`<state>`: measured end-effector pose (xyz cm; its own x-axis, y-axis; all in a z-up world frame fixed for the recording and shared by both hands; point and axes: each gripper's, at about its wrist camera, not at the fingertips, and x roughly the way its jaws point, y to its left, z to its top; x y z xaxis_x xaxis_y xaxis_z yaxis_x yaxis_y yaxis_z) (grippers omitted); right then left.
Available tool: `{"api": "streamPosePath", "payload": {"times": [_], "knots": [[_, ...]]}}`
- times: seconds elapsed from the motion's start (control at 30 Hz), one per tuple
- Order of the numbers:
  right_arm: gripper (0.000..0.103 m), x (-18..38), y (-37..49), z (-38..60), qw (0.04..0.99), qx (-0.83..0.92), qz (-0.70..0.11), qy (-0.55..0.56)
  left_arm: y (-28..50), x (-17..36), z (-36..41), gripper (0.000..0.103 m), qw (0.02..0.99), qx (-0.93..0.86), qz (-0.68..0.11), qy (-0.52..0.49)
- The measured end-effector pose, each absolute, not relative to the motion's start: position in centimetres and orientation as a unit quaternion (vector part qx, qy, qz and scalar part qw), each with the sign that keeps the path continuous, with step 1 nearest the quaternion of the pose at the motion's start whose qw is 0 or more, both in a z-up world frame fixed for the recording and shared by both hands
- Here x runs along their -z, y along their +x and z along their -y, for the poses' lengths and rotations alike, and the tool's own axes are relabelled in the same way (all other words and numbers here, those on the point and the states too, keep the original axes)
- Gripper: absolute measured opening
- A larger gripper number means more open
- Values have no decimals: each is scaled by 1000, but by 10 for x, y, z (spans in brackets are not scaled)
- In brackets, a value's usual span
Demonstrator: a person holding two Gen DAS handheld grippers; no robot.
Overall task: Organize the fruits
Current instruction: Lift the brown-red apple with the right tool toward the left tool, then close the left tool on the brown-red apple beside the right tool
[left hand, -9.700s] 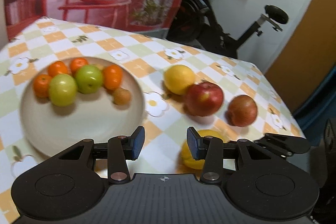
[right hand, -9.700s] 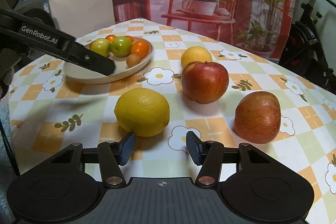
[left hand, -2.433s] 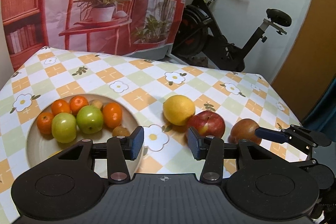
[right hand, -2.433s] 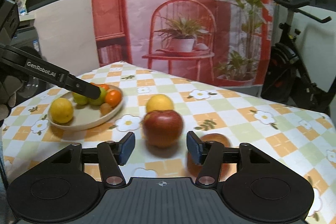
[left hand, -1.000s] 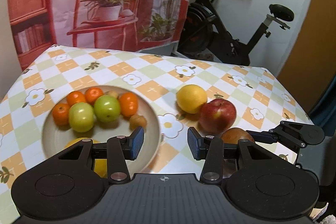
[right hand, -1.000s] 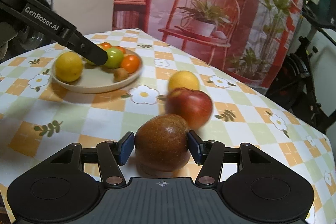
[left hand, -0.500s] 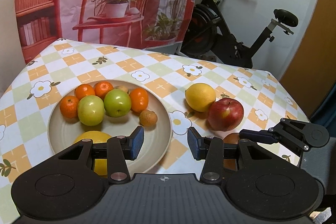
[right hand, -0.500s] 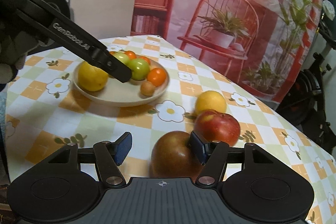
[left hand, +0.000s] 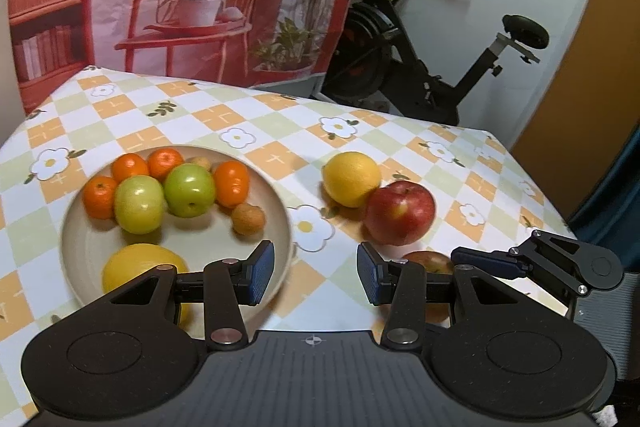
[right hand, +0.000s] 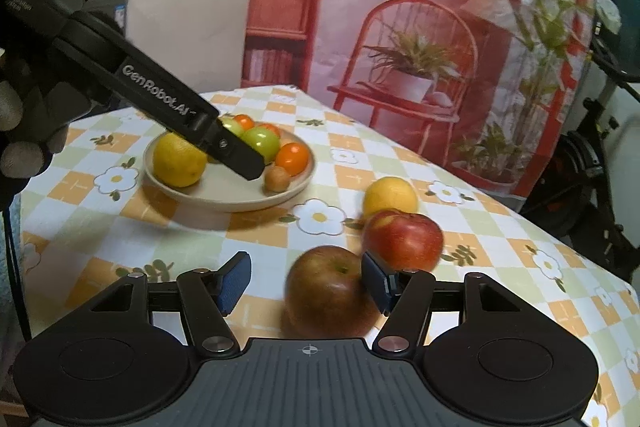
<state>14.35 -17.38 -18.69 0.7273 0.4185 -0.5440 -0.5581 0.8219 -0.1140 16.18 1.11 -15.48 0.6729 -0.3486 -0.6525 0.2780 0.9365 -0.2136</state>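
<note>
Right gripper (right hand: pixel 306 281) is sitting low over the checked surface (right hand: pixel 256 247), fingers (right hand: pixel 234 281) spread moderately and having just been opening. The brownish apple (right hand: pixel 330 291) is resting on the surface between them; the right finger is touching or just beside its flank, while a clear gap is showing on the left, so no grip.

Just beyond it, the red apple (right hand: pixel 404 241) is lying on the surface, touching or nearly touching the yellow citrus (right hand: pixel 390 197) behind.

Left gripper (left hand: pixel 316 273) is hovering over the near right rim of the beige plate (left hand: pixel 276 219), fingers (left hand: pixel 262 273) narrowly parted and holding nothing.

The plate is carrying two green apples (left hand: pixel 164 197), four small oranges (left hand: pixel 232 183), two small brown fruits (left hand: pixel 248 219) and a yellow lemon (left hand: pixel 140 265) at its near edge, partly hidden behind the left finger.

A gloved hand (right hand: pixel 24 131) is showing at the far left edge of the right wrist view.
</note>
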Motion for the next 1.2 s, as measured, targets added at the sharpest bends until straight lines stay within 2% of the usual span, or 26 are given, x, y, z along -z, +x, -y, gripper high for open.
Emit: {"api": "streamPosePath", "payload": {"times": [0.13,0.4,0.53,1.2], "knots": [[61,194,143,189,924,-250,-267,-116,162,156,-1,48,909,190,-367,-49],[59,219,156,205,919,-244,-303,-66,172,166,25,48,894,225,-384,-48],[54,226,162,200,914,-253,-310,-67,178,173,30,47,886,231,-398,-58],[53,232,170,202,909,-264,-319,-53,186,187,42,43,865,260,-421,-79]]}}
